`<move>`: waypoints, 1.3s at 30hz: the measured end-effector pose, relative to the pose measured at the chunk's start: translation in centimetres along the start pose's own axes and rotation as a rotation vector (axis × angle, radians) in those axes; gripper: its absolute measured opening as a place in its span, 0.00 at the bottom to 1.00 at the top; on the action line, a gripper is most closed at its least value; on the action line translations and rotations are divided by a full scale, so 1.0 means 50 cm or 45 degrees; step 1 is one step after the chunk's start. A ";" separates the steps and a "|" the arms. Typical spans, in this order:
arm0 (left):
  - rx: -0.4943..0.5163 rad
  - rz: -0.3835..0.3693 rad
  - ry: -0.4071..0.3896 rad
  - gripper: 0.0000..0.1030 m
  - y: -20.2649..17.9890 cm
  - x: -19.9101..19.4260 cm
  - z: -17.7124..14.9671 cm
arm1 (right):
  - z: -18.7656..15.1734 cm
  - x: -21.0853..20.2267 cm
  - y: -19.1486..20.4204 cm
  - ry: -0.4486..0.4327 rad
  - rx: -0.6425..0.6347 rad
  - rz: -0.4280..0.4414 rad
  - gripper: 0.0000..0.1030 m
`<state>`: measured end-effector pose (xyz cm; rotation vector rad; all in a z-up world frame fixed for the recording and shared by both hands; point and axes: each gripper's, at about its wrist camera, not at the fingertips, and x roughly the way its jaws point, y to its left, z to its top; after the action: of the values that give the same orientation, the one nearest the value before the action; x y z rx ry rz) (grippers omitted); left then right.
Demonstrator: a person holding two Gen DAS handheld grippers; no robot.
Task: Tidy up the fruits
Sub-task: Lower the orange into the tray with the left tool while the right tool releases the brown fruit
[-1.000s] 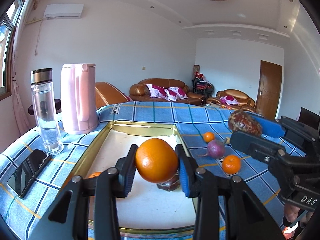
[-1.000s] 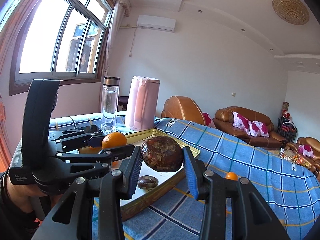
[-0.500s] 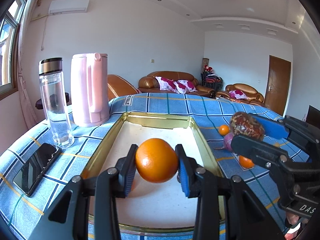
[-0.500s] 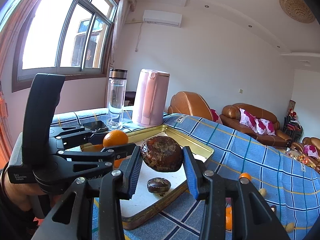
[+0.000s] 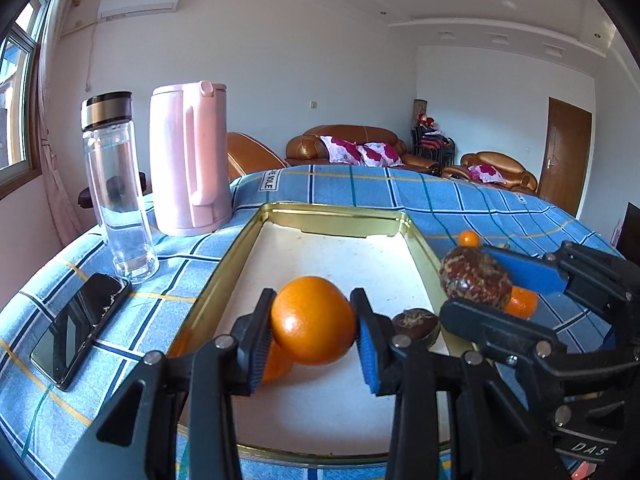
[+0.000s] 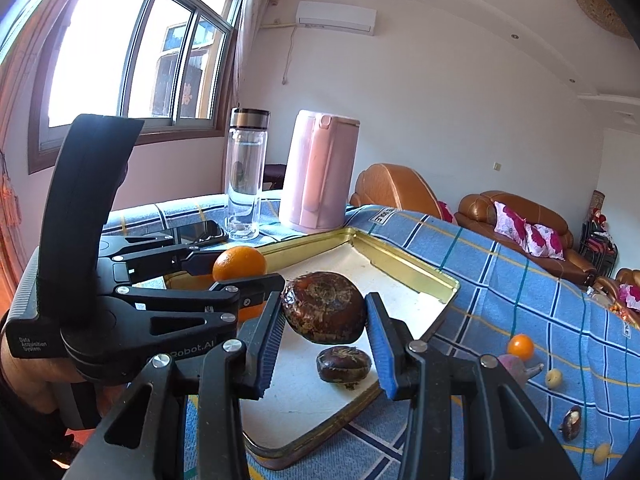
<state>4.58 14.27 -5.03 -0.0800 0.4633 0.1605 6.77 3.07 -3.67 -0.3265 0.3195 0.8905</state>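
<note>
Orange [image 5: 313, 320] fills left claw [image 5: 313, 334]; right claw [image 6: 324, 338] clamps brown fruit [image 6: 323, 306].

The tray [image 5: 332, 216] lay on the table [image 5: 460, 200]. From the left wrist view, the jug [image 5: 188, 160] stood at its 11 o'clock, the bottle [image 5: 116, 184] left of the jug, and the phone [image 5: 80, 324] lay before the bottle. A small fruit [image 5: 414, 322] lay in the tray at 4 o'clock. Loose fruits [image 6: 520, 346] lay on the table right of the tray
</note>
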 end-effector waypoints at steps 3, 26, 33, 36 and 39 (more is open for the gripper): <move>0.003 0.013 0.020 0.38 0.009 0.008 -0.001 | -0.006 0.015 0.004 0.027 0.001 0.006 0.41; 0.054 0.070 0.122 0.38 0.022 0.043 -0.015 | -0.013 0.096 0.017 0.269 -0.018 0.117 0.42; 0.058 0.088 0.121 0.38 0.023 0.043 -0.015 | -0.014 0.111 0.014 0.314 0.000 0.143 0.42; 0.053 0.089 0.120 0.39 0.025 0.041 -0.015 | -0.014 0.111 0.014 0.316 0.001 0.142 0.43; 0.025 0.106 0.116 0.50 0.033 0.040 -0.015 | -0.014 0.113 0.006 0.320 0.028 0.124 0.51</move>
<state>5.72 16.06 -6.63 -0.0486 0.5594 0.2345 9.79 6.92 -6.62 -0.4061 0.5809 0.9426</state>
